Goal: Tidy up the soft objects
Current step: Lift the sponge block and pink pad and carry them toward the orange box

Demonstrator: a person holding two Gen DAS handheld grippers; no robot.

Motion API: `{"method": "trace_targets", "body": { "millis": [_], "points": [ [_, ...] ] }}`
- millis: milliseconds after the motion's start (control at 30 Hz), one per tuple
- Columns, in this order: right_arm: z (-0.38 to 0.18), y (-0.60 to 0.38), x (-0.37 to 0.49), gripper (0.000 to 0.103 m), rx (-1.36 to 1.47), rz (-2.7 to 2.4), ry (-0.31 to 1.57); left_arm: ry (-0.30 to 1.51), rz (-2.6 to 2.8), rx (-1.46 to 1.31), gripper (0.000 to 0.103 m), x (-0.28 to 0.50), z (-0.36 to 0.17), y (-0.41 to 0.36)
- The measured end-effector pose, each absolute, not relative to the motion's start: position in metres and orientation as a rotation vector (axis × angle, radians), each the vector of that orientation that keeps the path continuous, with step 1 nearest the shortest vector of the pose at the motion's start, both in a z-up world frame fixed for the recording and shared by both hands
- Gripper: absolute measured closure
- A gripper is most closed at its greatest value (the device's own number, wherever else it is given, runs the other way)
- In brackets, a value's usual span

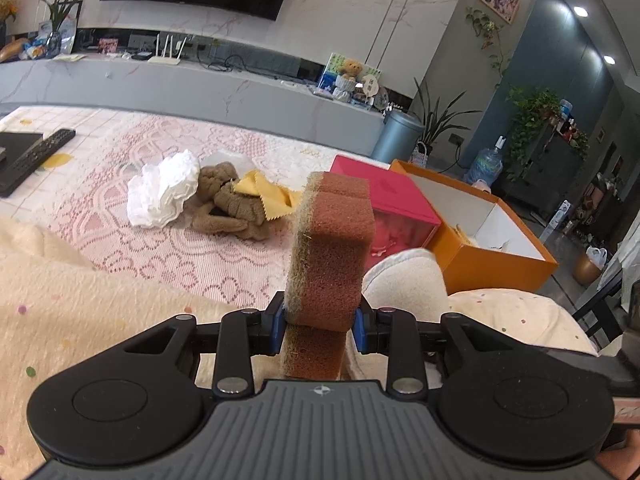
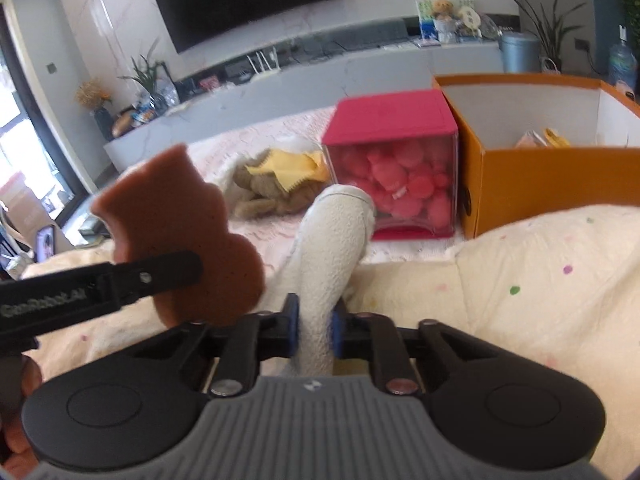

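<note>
My left gripper (image 1: 320,322) is shut on a brown sponge (image 1: 334,248) with a yellow-green scrub side, held upright above the cream blanket; the sponge also shows in the right wrist view (image 2: 176,216). My right gripper (image 2: 316,326) is shut on a white fuzzy cloth pad (image 2: 332,248), which also shows in the left wrist view (image 1: 404,280). An open orange box (image 1: 480,232) (image 2: 532,176) stands at the right. On the pink lace cover lie a white cloth (image 1: 164,192), a brown cloth (image 1: 228,208) and a yellow cloth (image 1: 264,192).
A pink-lidded clear cube (image 2: 392,168) full of pink soft pieces stands left of the orange box. A remote (image 1: 36,156) lies at far left. A cream dotted blanket (image 1: 80,300) covers the near side. A TV console (image 1: 200,80) runs behind.
</note>
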State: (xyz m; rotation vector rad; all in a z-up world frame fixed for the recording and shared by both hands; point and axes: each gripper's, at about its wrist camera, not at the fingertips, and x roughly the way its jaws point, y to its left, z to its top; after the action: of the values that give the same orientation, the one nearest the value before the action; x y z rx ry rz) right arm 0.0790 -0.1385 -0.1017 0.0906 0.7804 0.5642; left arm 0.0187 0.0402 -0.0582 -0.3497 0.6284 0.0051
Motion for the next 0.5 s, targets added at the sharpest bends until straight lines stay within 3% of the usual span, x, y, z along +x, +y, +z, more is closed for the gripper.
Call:
{"method": "trace_targets", "body": {
  "millis": [500],
  "points": [
    [-0.015, -0.222, 0.138, 0.093, 0.053, 0.421, 0.526, 0.492, -0.196, -0.303, 0.067, 0.094, 0.033, -0.014]
  ]
}}
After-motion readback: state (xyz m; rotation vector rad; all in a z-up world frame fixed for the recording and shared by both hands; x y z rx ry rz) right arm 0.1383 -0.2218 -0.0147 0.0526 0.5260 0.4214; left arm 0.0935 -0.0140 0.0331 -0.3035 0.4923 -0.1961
